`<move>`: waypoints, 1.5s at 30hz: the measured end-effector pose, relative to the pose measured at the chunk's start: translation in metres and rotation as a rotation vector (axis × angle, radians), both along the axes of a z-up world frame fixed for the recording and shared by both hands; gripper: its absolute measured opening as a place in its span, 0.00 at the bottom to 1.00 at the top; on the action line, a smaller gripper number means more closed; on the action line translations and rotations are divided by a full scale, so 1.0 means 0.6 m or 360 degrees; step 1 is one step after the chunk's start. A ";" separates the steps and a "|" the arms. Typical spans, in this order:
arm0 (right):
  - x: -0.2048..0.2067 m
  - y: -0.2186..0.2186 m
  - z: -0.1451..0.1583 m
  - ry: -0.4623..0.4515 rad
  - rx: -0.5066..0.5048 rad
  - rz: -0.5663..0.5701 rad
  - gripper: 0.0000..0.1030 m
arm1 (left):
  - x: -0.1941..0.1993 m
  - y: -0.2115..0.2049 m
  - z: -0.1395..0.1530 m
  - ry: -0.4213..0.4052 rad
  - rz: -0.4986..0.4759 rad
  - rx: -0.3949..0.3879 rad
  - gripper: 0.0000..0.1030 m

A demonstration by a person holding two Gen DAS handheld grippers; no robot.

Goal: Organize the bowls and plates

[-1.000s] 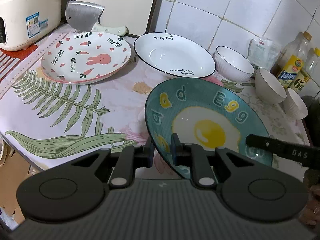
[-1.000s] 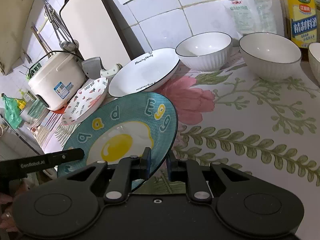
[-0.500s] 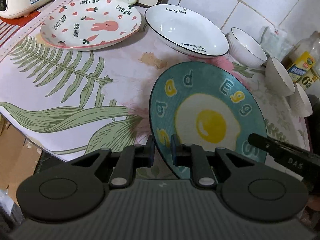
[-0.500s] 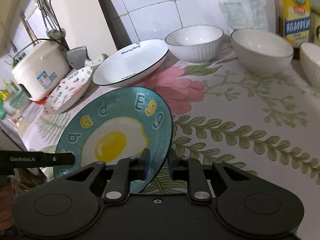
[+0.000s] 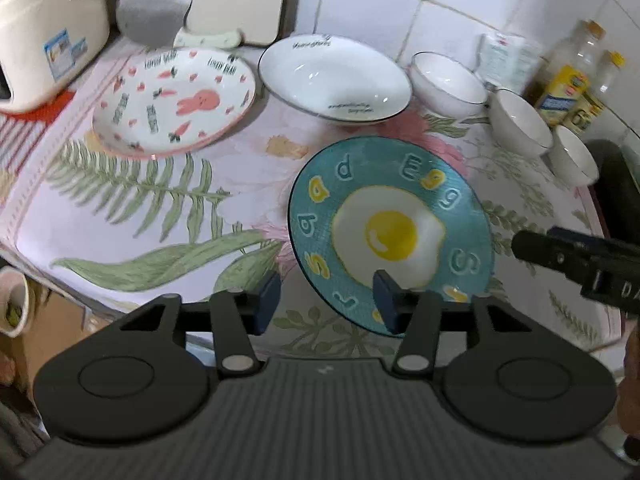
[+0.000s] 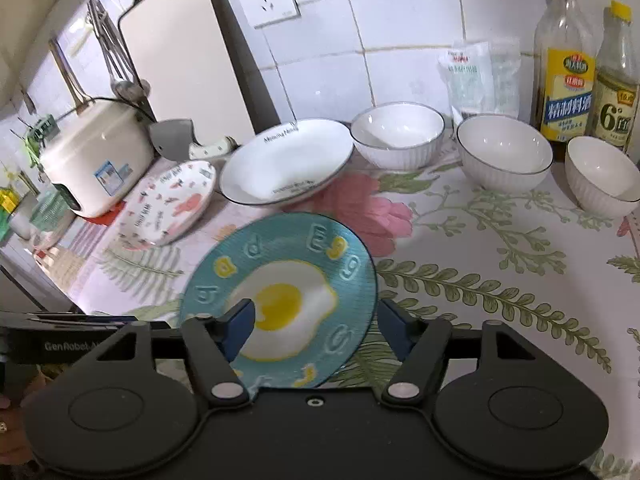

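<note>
A teal plate with a fried-egg picture (image 5: 390, 232) (image 6: 280, 296) lies on the flowered tablecloth near the table's front edge. My left gripper (image 5: 326, 292) hovers at the plate's near-left rim. Its jaws are opening, the rim passes between them, and neither pad presses on it. From the other side my right gripper (image 6: 316, 320) straddles the near-right rim, its jaws also opening and off the plate. Behind stand a bunny plate (image 5: 172, 100) (image 6: 168, 204), a white deep plate (image 5: 336, 76) (image 6: 286, 160) and three white bowls (image 6: 398, 134) (image 6: 504, 156) (image 6: 600, 176).
A rice cooker (image 5: 48, 28) and a cleaver (image 5: 156, 20) sit at the back left, with a cutting board (image 6: 184, 52) leaning on the tiled wall. Two bottles (image 6: 568, 64) and a packet (image 6: 480, 76) stand at the back right. The table's front edge (image 5: 120, 300) is just below the grippers.
Both grippers were shut on the egg plate's rim; now both have let go with jaws spread, and both have lifted a little away from the plate.
</note>
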State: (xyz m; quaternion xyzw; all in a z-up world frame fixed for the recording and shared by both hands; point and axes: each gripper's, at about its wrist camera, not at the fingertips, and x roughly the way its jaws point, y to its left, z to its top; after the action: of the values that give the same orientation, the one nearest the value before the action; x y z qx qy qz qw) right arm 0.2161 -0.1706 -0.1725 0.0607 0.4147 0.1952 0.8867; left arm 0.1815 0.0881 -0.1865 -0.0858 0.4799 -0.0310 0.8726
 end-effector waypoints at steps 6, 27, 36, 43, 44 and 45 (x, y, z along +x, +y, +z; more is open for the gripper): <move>-0.027 0.006 0.045 0.0026 0.0079 0.0008 0.72 | -0.031 0.016 0.050 -0.0058 -0.0037 0.0083 0.60; -0.035 0.131 0.185 -0.0070 0.0328 0.0370 0.72 | -0.040 0.181 0.200 -0.0353 -0.0037 0.0163 0.63; 0.048 0.209 0.125 -0.0152 0.0446 0.0390 0.72 | 0.020 0.250 0.141 -0.0497 0.0102 0.0108 0.68; 0.124 0.268 0.043 -0.0023 0.0466 0.0330 0.72 | 0.055 0.292 0.057 -0.0520 0.0328 0.0022 0.68; 0.132 0.276 0.031 -0.0002 0.0456 0.0327 0.72 | 0.061 0.298 0.045 -0.0515 0.0355 0.0004 0.68; 0.140 0.284 0.019 0.0016 0.0450 0.0331 0.72 | 0.067 0.304 0.035 -0.0501 0.0371 -0.0016 0.68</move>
State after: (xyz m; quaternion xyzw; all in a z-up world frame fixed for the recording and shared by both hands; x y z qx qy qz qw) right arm 0.3002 -0.0004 -0.1612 0.1425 0.3915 0.3418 0.8424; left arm 0.2220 0.2703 -0.1656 -0.1393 0.3242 0.0547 0.9341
